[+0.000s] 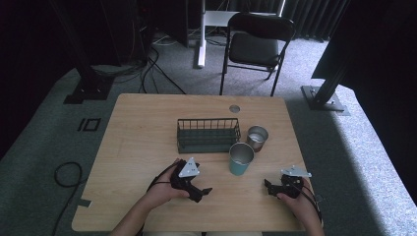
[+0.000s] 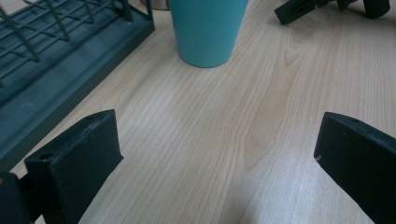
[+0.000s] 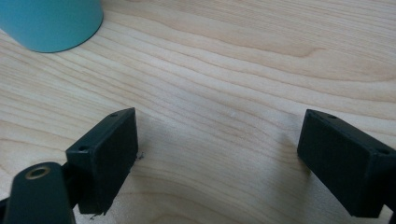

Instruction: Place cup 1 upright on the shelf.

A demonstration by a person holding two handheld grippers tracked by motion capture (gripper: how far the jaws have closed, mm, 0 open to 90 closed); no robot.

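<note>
Tongs both wide open, empty: left tongs (image 1: pixel 205 191), right tongs (image 1: pixel 268 187) low over the counter (image 1: pixel 147 142). Teal cup (image 1: pixel 241 159) stands ahead, between them, just before the wire rack (image 1: pixel 208 133). Best to approach level, straddle cup mid-wall, close gently; avoid the steel cup (image 1: pixel 257 138) behind.

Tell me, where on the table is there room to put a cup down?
The table is bare left of the rack, along the far edge behind it, and between the left gripper and right gripper. It is crowded where the teal cup and steel cup stand beside the rack.
</note>
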